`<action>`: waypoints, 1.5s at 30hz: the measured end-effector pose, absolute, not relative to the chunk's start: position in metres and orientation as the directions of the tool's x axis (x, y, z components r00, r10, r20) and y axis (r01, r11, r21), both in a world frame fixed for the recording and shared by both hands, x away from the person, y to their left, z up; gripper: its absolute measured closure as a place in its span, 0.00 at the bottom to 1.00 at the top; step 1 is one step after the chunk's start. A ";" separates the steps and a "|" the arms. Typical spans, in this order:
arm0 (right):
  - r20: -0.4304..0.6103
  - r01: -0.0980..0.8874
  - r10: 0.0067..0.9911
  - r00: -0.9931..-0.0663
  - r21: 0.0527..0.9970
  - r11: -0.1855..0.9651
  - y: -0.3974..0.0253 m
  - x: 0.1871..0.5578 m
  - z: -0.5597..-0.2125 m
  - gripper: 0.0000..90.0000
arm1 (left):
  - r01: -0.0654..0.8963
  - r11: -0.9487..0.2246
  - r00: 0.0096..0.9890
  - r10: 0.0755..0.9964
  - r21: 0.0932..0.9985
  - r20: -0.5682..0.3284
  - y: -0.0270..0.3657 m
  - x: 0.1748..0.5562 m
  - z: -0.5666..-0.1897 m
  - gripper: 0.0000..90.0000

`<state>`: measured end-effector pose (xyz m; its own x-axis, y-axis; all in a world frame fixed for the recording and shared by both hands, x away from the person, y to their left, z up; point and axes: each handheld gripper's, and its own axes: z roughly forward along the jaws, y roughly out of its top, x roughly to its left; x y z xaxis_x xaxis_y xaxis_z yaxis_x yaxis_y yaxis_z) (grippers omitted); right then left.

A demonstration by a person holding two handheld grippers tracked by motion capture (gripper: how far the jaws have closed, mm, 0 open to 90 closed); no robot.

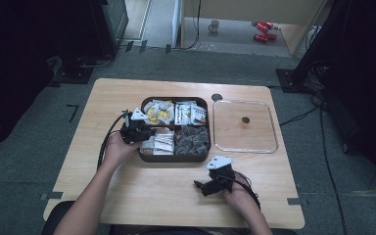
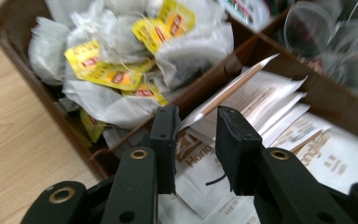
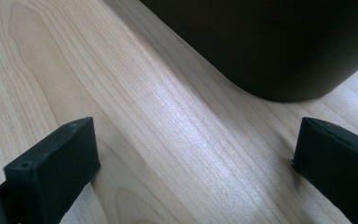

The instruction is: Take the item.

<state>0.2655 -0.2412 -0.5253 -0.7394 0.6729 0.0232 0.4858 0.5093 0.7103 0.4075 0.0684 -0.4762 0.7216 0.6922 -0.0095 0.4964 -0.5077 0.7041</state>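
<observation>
The left gripper (image 2: 196, 140) hangs over the brown box (image 1: 175, 157), jaws narrowly apart around the corner of a white sachet (image 2: 242, 100) standing just ahead; the right gripper (image 3: 196, 154) rests released on the table (image 3: 121, 70), the box just beyond.

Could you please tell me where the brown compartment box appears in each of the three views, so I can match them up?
High view: the brown compartment box sits at the table's centre, left of the clear lid.
Left gripper view: its dividers and left wall span the frame beyond the left gripper.
Right gripper view: its dark rounded corner fills the upper right.
Shared landmark: the light wooden table.
</observation>
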 end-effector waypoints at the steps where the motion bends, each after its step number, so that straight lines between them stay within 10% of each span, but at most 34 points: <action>1: 0.023 0.486 0.673 -0.739 0.710 0.509 -0.241 0.266 -0.525 0.00 | 0.490 -0.517 0.724 0.690 0.702 0.003 0.067 0.408 -0.477 0.80; 11: 0.024 0.489 0.676 -0.736 0.710 0.507 -0.241 0.265 -0.525 0.00 | 0.484 -0.506 0.740 0.672 0.714 -0.026 0.069 0.409 -0.475 1.00; 33: 0.023 0.489 0.677 -0.736 0.710 0.507 -0.241 0.265 -0.525 0.00 | 0.434 -0.503 0.778 0.628 0.747 -0.029 0.068 0.410 -0.471 0.79; 45: 0.024 0.489 0.677 -0.736 0.710 0.507 -0.241 0.265 -0.525 0.00 | 0.422 -0.539 0.778 0.628 0.729 0.014 0.066 0.410 -0.474 0.98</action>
